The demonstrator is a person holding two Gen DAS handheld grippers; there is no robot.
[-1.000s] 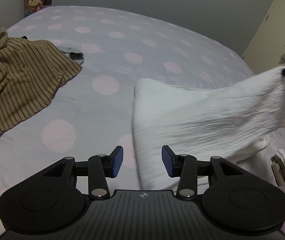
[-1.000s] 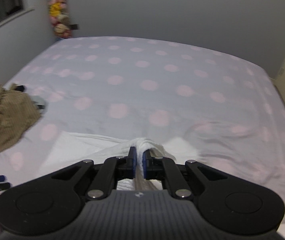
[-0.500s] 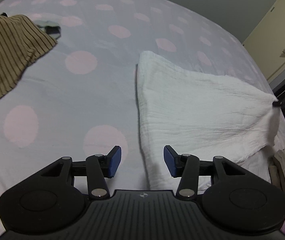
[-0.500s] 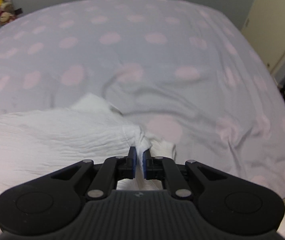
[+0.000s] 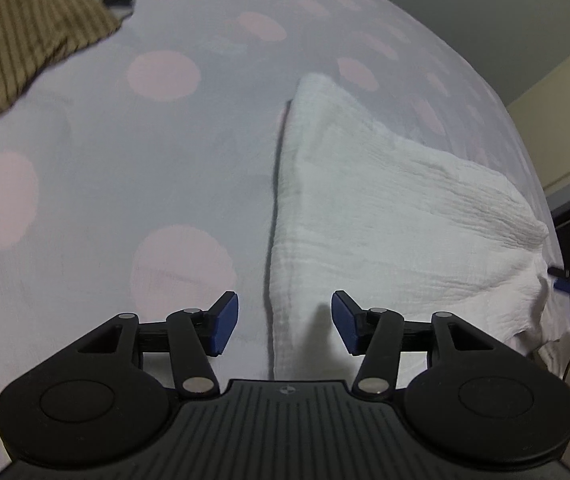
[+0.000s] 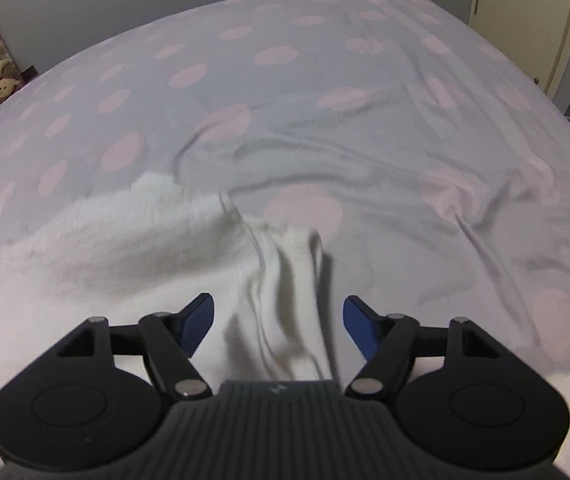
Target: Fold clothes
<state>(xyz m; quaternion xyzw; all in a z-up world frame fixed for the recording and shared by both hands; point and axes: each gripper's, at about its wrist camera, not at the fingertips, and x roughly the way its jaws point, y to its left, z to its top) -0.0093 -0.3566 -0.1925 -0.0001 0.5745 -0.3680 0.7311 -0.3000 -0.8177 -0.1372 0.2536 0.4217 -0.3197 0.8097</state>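
Crinkled white cloth (image 5: 385, 216) lies folded on dotted bedsheet (image 5: 125, 160); left gripper (image 5: 285, 322) and right gripper (image 6: 279, 322) both released.

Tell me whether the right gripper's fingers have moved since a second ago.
Yes. The right gripper was clamped on the white crinkled cloth; its blue fingers now stand wide apart, the released bunch lying between them on the pink-dotted grey sheet.

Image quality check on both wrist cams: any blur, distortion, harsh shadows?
Left wrist: strong fisheye bowing of the bed, dim flat light, cloth weave fairly sharp, thin dark shadow along its left edge, striped garment soft. Right wrist: same bowing, cloth smeared by motion blur, fingers sharp, no glare.
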